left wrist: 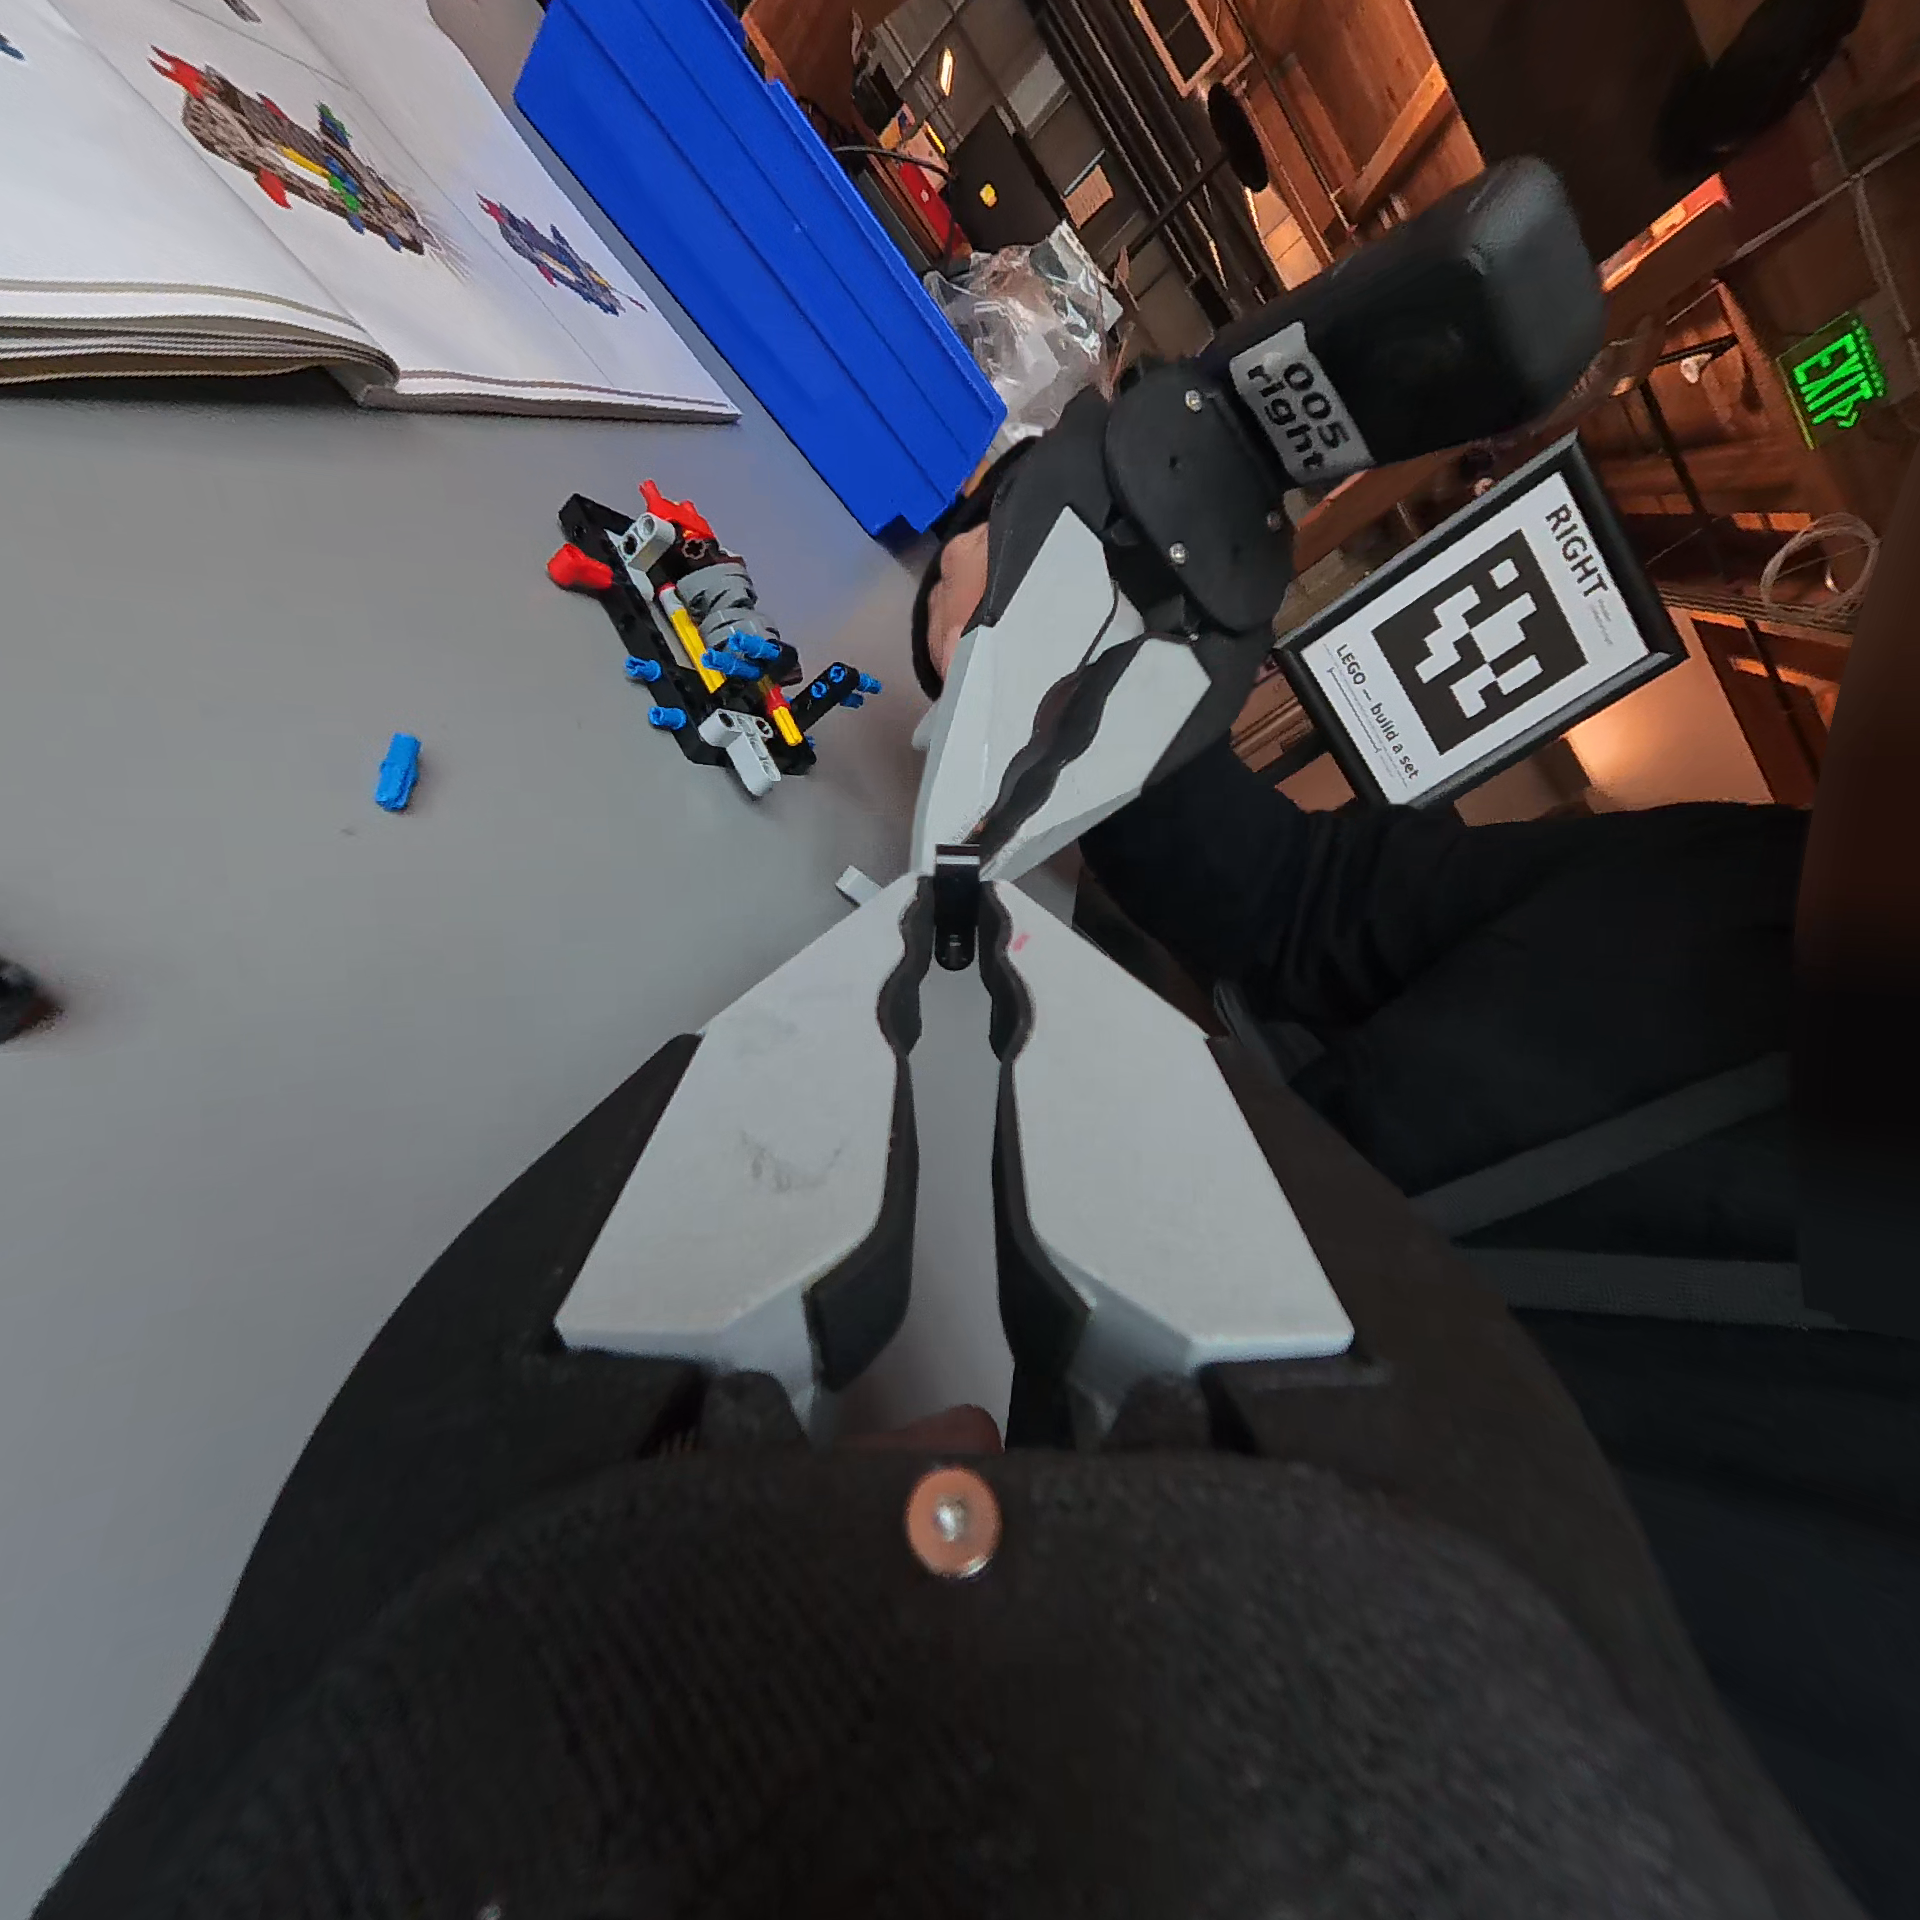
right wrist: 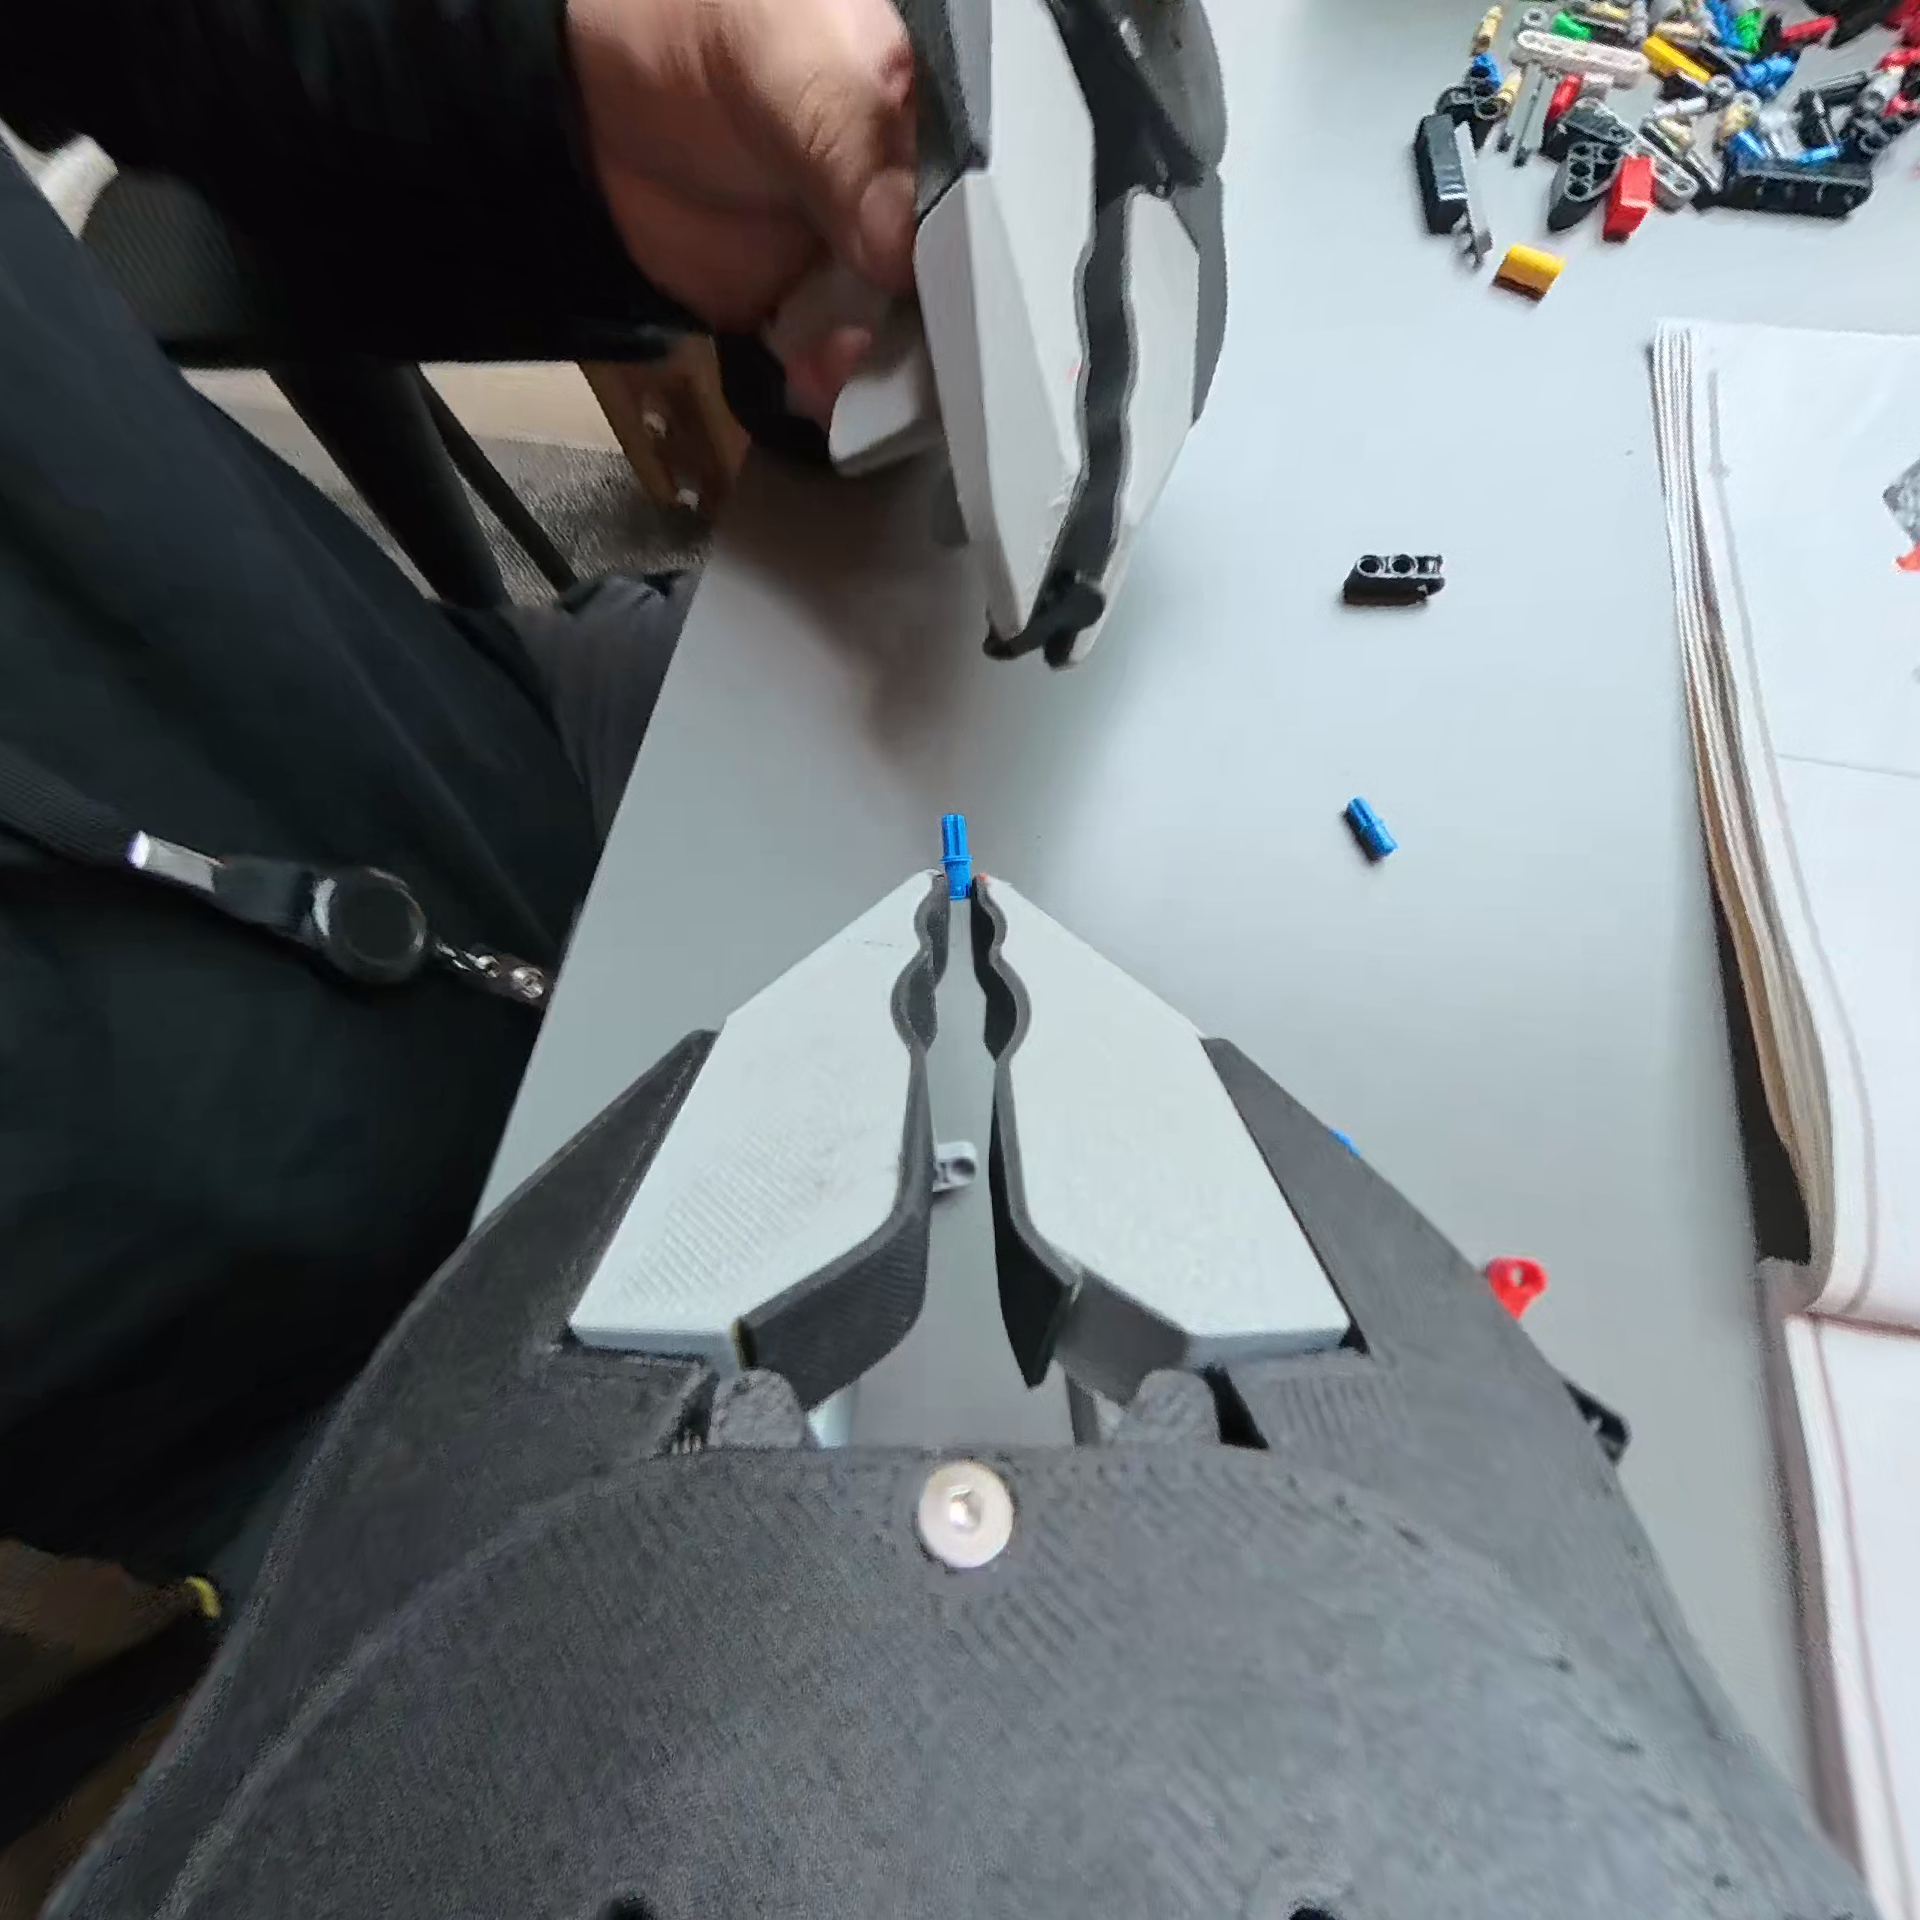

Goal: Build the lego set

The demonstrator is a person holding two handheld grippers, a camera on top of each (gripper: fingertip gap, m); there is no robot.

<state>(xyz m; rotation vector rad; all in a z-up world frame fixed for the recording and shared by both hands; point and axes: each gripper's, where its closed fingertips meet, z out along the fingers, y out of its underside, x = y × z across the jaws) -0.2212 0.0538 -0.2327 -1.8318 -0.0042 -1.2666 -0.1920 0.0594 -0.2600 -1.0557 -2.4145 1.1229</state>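
My left gripper is shut on a small black lego piece held above the grey table. It also shows in the right wrist view with the black piece at its tip. My right gripper is shut on a blue pin that sticks out forward. It also shows in the left wrist view, tip to tip with the left one. The partly built black, yellow and grey lego model lies on the table beyond both.
An open instruction book lies at the far left, also in the right wrist view. A blue bin stands behind it. Loose blue pins, a black connector and a pile of pieces lie around. The person's dark clothing borders the table edge. One gripper's finger ends stand about 5 cm off the other's.
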